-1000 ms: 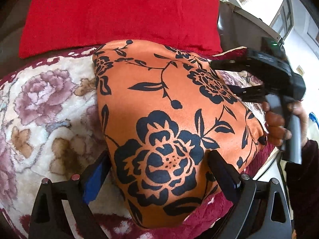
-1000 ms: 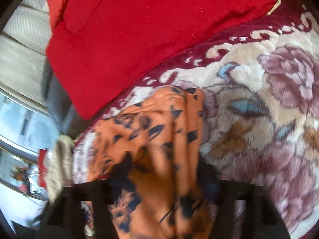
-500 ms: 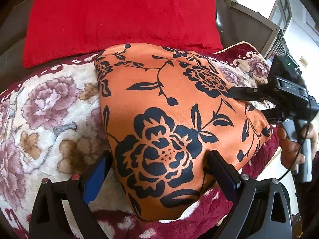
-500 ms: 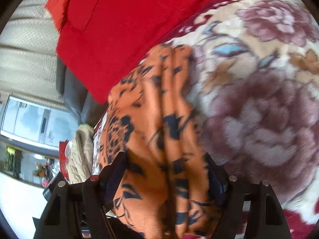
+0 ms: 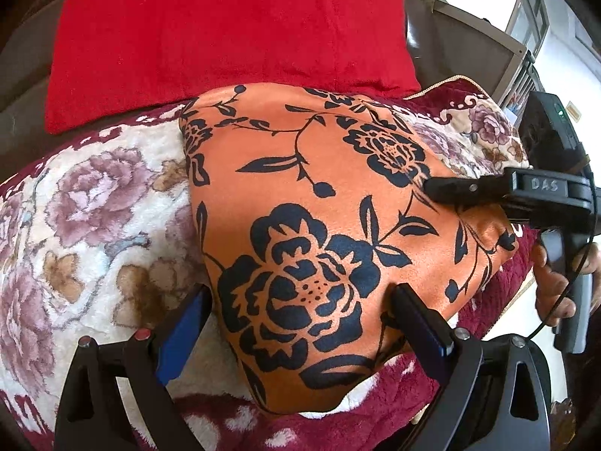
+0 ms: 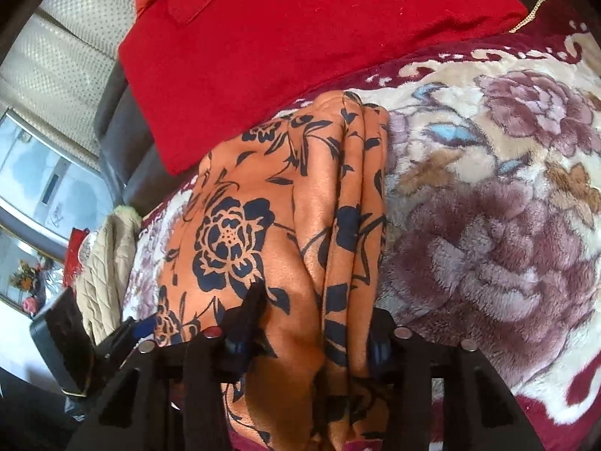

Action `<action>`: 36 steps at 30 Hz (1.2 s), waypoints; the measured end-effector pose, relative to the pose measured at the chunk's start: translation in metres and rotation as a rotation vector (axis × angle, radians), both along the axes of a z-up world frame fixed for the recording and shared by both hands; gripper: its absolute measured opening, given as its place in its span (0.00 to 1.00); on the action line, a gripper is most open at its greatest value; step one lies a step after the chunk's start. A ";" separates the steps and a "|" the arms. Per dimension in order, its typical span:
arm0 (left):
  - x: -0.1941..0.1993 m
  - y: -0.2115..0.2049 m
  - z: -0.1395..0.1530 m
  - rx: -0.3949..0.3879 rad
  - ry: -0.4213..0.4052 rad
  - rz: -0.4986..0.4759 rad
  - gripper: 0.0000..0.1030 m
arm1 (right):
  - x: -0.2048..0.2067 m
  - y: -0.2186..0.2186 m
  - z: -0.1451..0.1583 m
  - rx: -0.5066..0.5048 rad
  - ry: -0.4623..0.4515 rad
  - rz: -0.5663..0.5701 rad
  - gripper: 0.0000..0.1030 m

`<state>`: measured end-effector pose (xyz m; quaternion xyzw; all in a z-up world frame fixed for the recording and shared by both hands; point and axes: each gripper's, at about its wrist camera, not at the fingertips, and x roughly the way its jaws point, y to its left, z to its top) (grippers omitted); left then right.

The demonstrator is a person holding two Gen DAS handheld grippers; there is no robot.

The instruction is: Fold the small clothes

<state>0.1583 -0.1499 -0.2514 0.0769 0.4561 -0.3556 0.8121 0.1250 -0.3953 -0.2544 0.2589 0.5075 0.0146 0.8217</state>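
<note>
Orange floral garment (image 5: 319, 225) lies folded into a thick pad on the plush blanket (image 5: 86, 225), several layers stacked at one edge, so most folding looks done. My left gripper (image 5: 300, 323) straddles its near corner, jaws spread, not pinching. My right gripper (image 6: 308, 342) is closing around the layered edge between its fingers, for what I judge a last fold or squaring up.
</note>
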 end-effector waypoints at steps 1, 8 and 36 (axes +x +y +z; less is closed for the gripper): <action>0.000 0.000 0.000 0.002 -0.003 -0.001 0.94 | -0.001 -0.002 0.003 0.001 0.004 -0.009 0.57; -0.001 0.000 0.001 0.010 -0.013 -0.004 0.94 | -0.016 -0.010 0.017 0.005 0.031 0.017 0.72; -0.004 0.005 0.003 0.032 -0.036 0.005 0.94 | -0.020 -0.007 0.023 -0.058 0.037 0.011 0.58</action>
